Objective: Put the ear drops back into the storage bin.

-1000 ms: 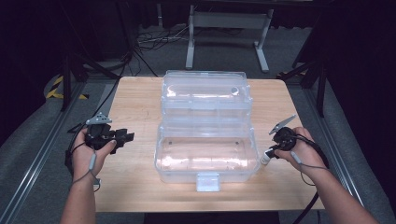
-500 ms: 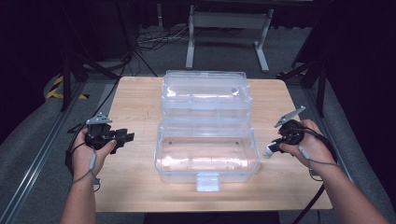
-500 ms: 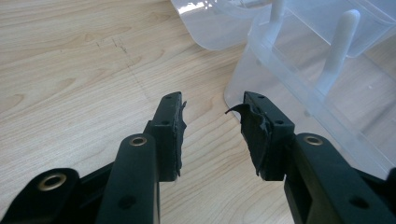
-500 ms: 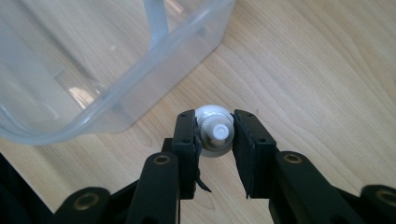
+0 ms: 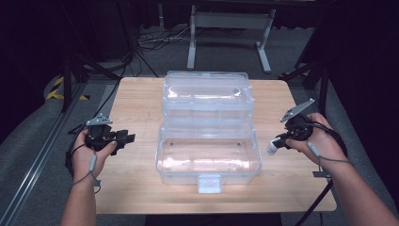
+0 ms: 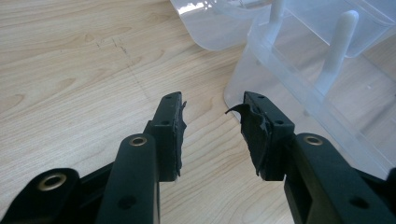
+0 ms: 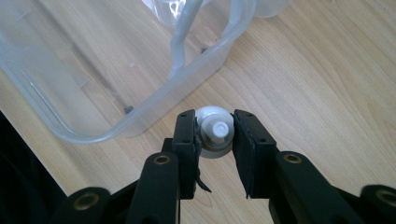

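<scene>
A clear plastic box (image 5: 207, 162) stands open in the middle of the wooden table (image 5: 141, 103), its lid (image 5: 207, 94) tipped back on the far side. My right gripper (image 5: 278, 142) hovers just right of the box, shut on a small white bottle (image 5: 272, 149). In the right gripper view the bottle (image 7: 214, 133) sits end-on between the pads, with the box's corner (image 7: 154, 107) just beyond. My left gripper (image 5: 126, 138) rests left of the box, open with nothing between its jaws (image 6: 212, 100); the box wall (image 6: 299, 79) lies ahead to its right.
A white latch (image 5: 209, 183) sticks out from the box's front wall near the table's front edge. Bare wood lies on both sides of the box. Beyond the table are a grey floor, cables and a metal stand (image 5: 228, 21).
My right gripper has risen off the table beside the box, carrying the white bottle with it. The left gripper has kept still.
</scene>
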A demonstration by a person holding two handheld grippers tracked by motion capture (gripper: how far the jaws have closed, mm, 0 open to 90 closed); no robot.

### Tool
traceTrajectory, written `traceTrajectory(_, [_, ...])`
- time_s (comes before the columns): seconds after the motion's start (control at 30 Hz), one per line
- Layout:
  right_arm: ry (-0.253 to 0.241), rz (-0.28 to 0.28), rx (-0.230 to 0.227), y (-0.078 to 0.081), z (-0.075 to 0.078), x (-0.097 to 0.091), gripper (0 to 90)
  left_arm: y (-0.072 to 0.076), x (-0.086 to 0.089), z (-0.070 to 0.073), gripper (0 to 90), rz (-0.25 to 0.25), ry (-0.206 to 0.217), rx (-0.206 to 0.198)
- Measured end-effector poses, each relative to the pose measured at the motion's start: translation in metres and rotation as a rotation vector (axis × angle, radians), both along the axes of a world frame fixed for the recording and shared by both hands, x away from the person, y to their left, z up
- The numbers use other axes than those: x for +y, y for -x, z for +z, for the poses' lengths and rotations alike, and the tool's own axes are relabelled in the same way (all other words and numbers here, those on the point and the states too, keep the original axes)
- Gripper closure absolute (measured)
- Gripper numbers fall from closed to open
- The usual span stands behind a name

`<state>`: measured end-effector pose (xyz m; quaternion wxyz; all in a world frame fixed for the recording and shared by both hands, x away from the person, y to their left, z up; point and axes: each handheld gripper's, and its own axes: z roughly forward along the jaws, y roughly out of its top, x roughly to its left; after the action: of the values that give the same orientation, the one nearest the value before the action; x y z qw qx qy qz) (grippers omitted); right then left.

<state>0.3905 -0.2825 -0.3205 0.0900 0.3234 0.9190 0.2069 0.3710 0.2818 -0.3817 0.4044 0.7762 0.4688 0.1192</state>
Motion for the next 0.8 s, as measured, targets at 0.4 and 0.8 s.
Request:
traceTrajectory(0.4, [-0.012, 0.064, -0.02, 0.008, 0.021, 0.006, 71.7, 0.0, 0.0, 0.0, 59.5, -0.001, 0.0, -0.002])
traceTrajectory(0.8, [-0.038, 0.166, -0.034, 0.02, 0.039, 0.028, 71.7, 0.001, 0.0, 0.001, 59.5, -0.002, 0.0, -0.002])
